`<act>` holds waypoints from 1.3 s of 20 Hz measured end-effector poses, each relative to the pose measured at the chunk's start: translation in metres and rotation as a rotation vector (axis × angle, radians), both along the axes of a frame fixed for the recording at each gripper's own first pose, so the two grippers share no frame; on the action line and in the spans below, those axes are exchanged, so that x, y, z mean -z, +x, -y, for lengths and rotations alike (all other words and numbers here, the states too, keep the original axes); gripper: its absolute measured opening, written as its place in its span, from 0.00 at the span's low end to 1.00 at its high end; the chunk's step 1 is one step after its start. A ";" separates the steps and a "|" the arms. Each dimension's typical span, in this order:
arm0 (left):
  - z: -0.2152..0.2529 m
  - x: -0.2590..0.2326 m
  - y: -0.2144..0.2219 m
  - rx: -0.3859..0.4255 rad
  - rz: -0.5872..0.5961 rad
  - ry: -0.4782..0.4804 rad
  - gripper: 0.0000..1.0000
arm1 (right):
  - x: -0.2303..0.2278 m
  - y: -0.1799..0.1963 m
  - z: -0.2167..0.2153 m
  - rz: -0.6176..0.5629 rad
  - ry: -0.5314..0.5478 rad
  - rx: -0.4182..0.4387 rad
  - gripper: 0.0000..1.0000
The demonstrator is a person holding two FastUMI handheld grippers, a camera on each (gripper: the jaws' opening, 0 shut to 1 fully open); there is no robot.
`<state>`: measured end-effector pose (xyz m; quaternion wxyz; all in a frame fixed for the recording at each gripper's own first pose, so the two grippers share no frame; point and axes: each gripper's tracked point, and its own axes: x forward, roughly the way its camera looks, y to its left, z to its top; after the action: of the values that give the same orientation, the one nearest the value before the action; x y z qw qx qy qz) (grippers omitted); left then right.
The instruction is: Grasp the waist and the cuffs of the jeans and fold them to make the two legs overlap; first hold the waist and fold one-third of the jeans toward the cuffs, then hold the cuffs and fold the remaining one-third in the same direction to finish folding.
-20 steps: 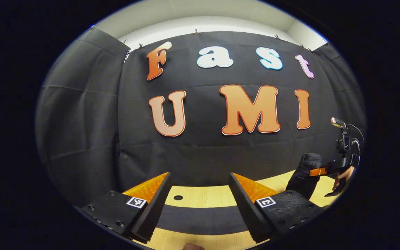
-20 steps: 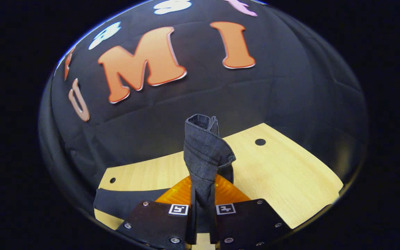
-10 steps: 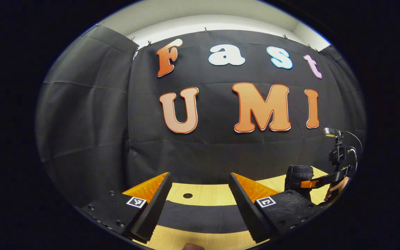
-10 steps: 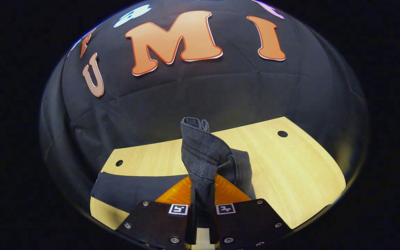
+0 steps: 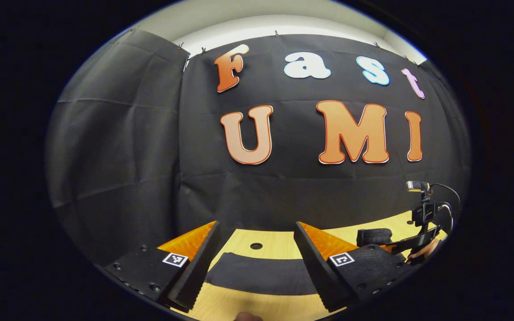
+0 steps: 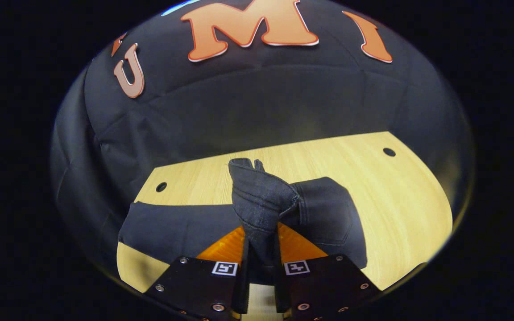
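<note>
Your right tongs (image 6: 260,254) are clamped on a bunched fold of the jeans (image 6: 181,229), with both fingers pressed against the dark denim that stands up between them in the right gripper view. That pinched wad rises from the fingers and ends in a rolled hem edge at its top, slightly tilted to the left. Behind and to the right of it, more of the denim lies draped on the table (image 6: 395,200), and a long flat stretch of the jeans runs off to the left across the pale wood. The table has two small round holes (image 6: 389,152) near its far edge, one at each side. Your left tongs (image 5: 257,263) are spread wide and hold nothing; in the left gripper view their fingers frame a flat band of the jeans (image 5: 261,278) lying on the table (image 5: 275,243) just ahead of them, without touching it. Farther off to the right in that same view you can see your other hand (image 5: 422,254) holding the right tongs (image 5: 388,245) low over the table, with a dark lump of denim gripped at their tip. The black cloth wall (image 5: 118,156) stands behind the table.
</note>
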<state>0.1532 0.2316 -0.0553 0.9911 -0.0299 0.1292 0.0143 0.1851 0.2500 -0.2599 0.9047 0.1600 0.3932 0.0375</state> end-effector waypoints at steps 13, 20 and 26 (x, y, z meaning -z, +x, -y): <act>-0.037 0.082 0.010 0.029 -0.245 -0.080 0.99 | -0.016 0.000 -0.046 0.019 0.086 -0.018 0.80; -0.055 0.174 0.025 0.046 -0.541 -0.173 0.98 | -0.079 -0.015 0.018 0.165 -0.038 0.092 0.96; -0.063 0.247 0.034 -0.004 -0.782 -0.304 0.98 | -0.134 -0.047 0.106 0.267 -0.161 0.255 0.96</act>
<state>0.1874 0.2943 -0.3018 0.8516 -0.1684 0.4963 0.0073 0.1383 0.1441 -0.1256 0.9561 0.1293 0.2480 -0.0880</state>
